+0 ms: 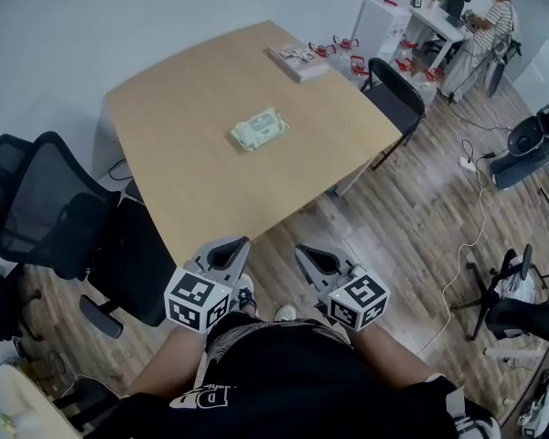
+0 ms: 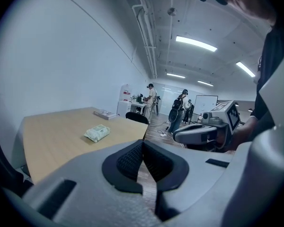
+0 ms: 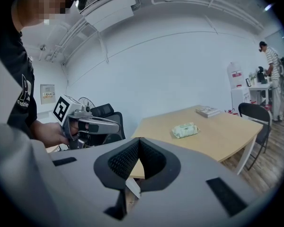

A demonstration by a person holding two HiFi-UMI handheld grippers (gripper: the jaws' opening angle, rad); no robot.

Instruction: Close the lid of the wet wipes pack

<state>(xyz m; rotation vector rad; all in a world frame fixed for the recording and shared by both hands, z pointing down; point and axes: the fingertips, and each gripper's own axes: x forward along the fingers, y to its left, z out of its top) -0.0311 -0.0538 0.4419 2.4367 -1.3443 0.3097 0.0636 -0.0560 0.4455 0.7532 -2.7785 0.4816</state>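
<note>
A pale green wet wipes pack (image 1: 258, 128) lies flat near the middle of the wooden table (image 1: 192, 163); it also shows in the left gripper view (image 2: 97, 133) and the right gripper view (image 3: 185, 130). Whether its lid stands open I cannot tell from here. My left gripper (image 1: 242, 245) and right gripper (image 1: 303, 253) are held close to my body, short of the table's near corner and well away from the pack. Both are shut with nothing between the jaws (image 2: 142, 148) (image 3: 138, 145).
A book (image 1: 298, 58) lies at the table's far edge. Black office chairs stand at the left (image 1: 46, 208) and at the far right (image 1: 395, 94). A person (image 1: 480, 39) works at a white desk in the back. Cables and stands litter the wooden floor at right.
</note>
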